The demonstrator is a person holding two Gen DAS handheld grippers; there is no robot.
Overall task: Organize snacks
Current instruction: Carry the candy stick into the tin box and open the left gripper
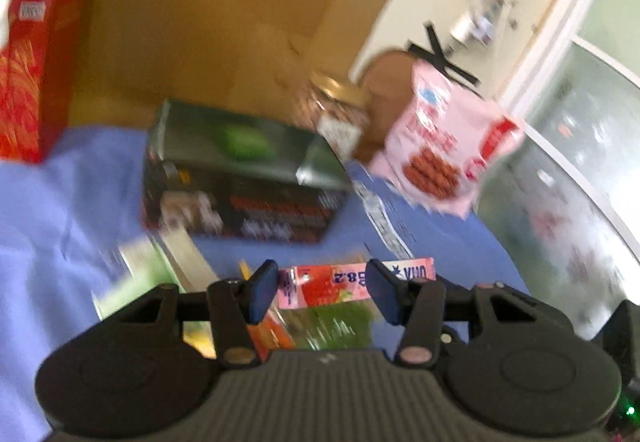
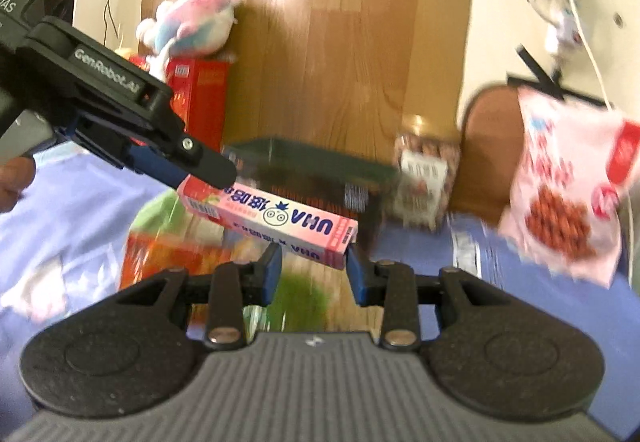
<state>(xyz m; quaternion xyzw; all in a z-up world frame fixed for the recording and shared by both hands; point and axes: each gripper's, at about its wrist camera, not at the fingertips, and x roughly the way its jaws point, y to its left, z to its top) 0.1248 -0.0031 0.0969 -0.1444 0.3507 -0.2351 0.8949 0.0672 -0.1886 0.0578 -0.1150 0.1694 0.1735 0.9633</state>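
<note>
Pink candy box point(image 2: 272, 220) clamped at both ends, left gripper point(image 2: 208, 178) and right gripper point(image 2: 314, 268), lengthwise between them, seemingly

Desk point(image 1: 60, 202), blue cloth lying over it, creased at the near left. Plush toy point(image 2: 196, 22), pink, white and pale blue, sitting at the far left, up against a wooden board. Wooden board point(image 2: 340, 42), standing upright at the far side, sunlight falling across it in patches. Black tape strips point(image 1: 444, 58), crossing on the cream wall at the far right. White cable point(image 2: 592, 54), hanging down that wall.
</note>
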